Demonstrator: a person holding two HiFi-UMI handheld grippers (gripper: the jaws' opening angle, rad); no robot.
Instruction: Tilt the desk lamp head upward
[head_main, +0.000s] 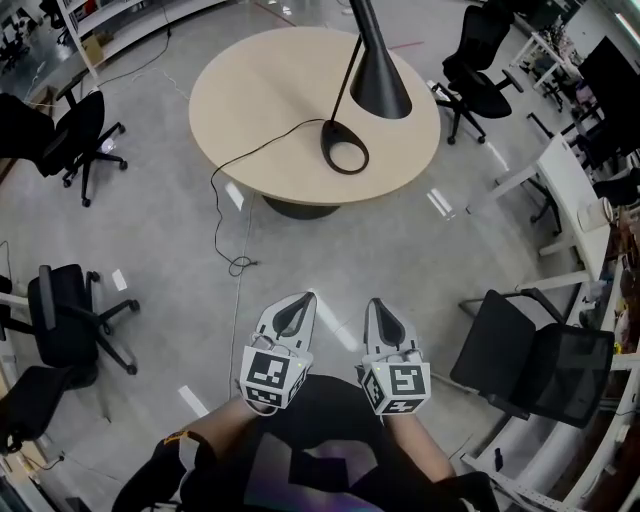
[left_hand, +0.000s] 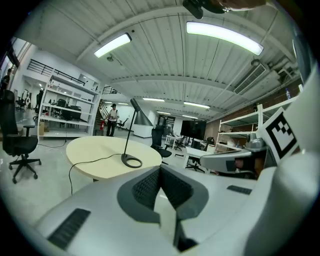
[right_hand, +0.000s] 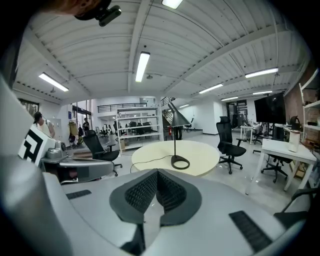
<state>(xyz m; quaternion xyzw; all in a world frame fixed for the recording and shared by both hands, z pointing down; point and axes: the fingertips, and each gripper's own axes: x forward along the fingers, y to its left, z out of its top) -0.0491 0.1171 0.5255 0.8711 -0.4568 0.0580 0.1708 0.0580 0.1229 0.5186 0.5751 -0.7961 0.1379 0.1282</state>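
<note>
Black-and-white square markers on the cubes of the left gripper (head_main: 298, 300) and the right gripper (head_main: 378, 303) are the only print to be made out; they are patterns, not letters.

The black desk lamp (head_main: 378, 75) stands on a round beige table (head_main: 260, 90). Its ring-shaped base (head_main: 344, 146) sits near the near right edge of the tabletop, a thin stem rises from it, and the cone-shaped head slants with its wide mouth facing down. A black cable (head_main: 228, 180) runs from the base leftward across the tabletop, drops over the near left edge and ends in a loop on the grey floor (head_main: 180, 250).

Black office chairs (head_main: 65, 320) stand around the table on all sides, one folding type (head_main: 530, 355) just right of the person. A white desk (head_main: 570, 185) lies at the right. In the left gripper view, white shelving (left_hand: 70, 112) lines the far wall and a person (left_hand: 113, 119) stands beyond the table.

Only open floor lies between the grippers and the table. Both grippers are held side by side close to the person's body, well apart from the lamp. The left gripper (left_hand: 160, 170) has its ribbed dark pads pressed together at the tips with nothing between them. The right gripper (right_hand: 157, 172) is likewise closed on nothing, pointing toward the lamp (right_hand: 176, 140).
</note>
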